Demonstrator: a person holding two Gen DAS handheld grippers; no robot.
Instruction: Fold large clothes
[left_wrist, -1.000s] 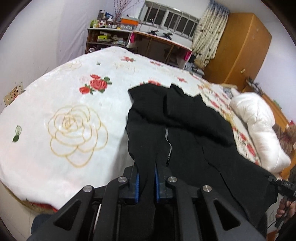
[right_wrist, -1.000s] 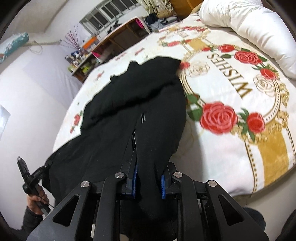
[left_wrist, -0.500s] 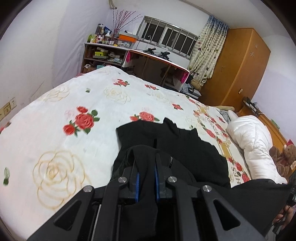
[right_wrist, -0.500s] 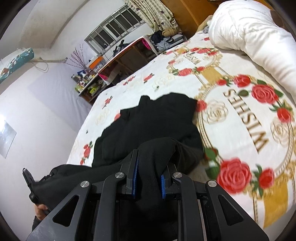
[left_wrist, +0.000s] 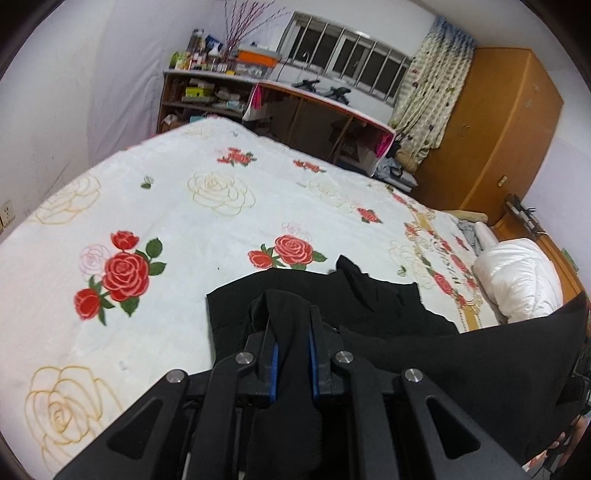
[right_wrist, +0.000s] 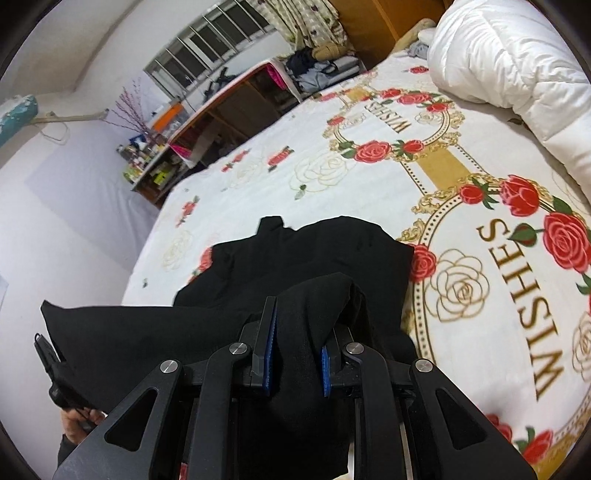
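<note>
A large black garment lies on the bed, its far part flat on the rose-print blanket. My left gripper is shut on the garment's near left edge and holds it lifted above the bed. My right gripper is shut on the near right edge of the garment, also lifted. The cloth between the two grippers hangs taut as a raised sheet. The fabric drapes over both sets of fingers and hides their tips.
A white duvet is bundled at the head of the bed. A desk and cluttered shelves stand beyond the bed's far side, a wooden wardrobe at the corner. The wall is on the left.
Both grippers have lifted the near edge of the garment up and carried it forward over the far part. The spread-out garment now looks shorter, doubled over itself.
</note>
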